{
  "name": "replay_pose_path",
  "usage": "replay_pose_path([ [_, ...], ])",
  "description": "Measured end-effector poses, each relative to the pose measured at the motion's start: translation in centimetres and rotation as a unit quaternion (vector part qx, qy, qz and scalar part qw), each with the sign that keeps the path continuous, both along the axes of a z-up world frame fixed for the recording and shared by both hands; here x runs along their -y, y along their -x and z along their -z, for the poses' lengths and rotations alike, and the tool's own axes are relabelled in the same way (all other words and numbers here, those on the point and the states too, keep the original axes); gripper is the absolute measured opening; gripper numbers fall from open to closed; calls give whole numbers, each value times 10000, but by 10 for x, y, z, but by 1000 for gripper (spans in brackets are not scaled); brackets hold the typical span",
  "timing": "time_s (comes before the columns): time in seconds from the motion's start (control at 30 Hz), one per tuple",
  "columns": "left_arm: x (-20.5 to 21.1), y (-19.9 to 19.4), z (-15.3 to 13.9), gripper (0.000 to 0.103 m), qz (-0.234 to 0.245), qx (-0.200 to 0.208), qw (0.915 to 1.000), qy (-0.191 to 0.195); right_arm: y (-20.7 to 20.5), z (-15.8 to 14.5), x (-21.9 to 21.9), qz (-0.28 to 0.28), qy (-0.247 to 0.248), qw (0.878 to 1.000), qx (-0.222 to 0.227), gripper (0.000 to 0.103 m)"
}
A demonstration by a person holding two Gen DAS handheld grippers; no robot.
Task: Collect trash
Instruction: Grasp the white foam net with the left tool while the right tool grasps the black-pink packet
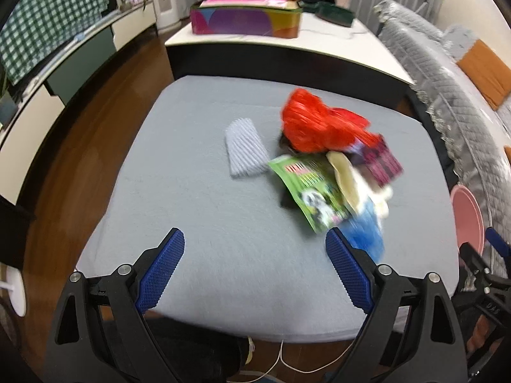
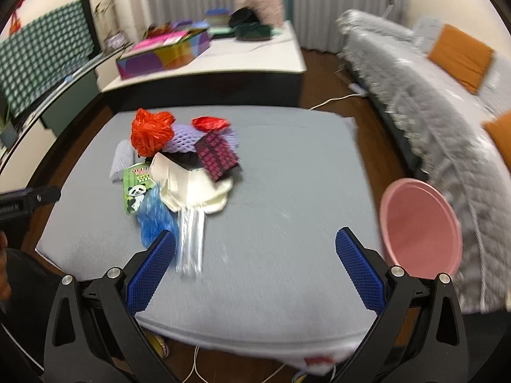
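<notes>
A heap of trash lies on the grey padded table (image 1: pixel 198 223) (image 2: pixel 287 191). On top is a crumpled red plastic bag (image 1: pixel 316 124) (image 2: pixel 151 132), with a green panda wrapper (image 1: pixel 313 191) (image 2: pixel 137 188), a dark pink-patterned packet (image 1: pixel 381 159) (image 2: pixel 217 154), cream paper (image 2: pixel 191 188), a blue wrapper (image 1: pixel 365 233) (image 2: pixel 155 220), a clear wrapper (image 2: pixel 191 242) and a pale ribbed foam sleeve (image 1: pixel 246 148) (image 2: pixel 123 158). My left gripper (image 1: pixel 255 239) is open near the front edge, left of the heap. My right gripper (image 2: pixel 255 239) is open too, right of the clear wrapper.
A pink bin (image 2: pixel 421 223) (image 1: pixel 468 214) stands at the table's right side, beside a grey-covered sofa (image 2: pixel 431 79). Behind is a white table (image 1: pixel 319 41) carrying a colourful box (image 1: pixel 246 19). Wooden floor (image 1: pixel 80 159) lies to the left. The other gripper's body (image 2: pixel 28 199) shows at left.
</notes>
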State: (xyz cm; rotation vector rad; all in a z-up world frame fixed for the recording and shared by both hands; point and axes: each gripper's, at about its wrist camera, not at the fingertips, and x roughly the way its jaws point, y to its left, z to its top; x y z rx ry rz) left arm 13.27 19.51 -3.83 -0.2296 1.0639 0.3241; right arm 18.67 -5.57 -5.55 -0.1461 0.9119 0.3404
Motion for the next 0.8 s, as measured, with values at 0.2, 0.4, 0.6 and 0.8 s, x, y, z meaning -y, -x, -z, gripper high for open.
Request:
replay_pose_path([
  [0.2,-37,-72,25,87,-88,-362,9993,85,-68,32,-50,-464,89,9986,-221,98],
  [0.4,-57,-125,74,87,-188,-736,9971,70,-102,64,-77,-512,151,9982,-272,98],
  [0.6,-59,-145,100,86,-189,-1086,9935,290,-115,91,-96,-700,412,9960,-375,98],
  [0.8,-65,-150,111,41,-419,-1219,9891,713,-128,103,-95,-695,250,9956,-585,67],
])
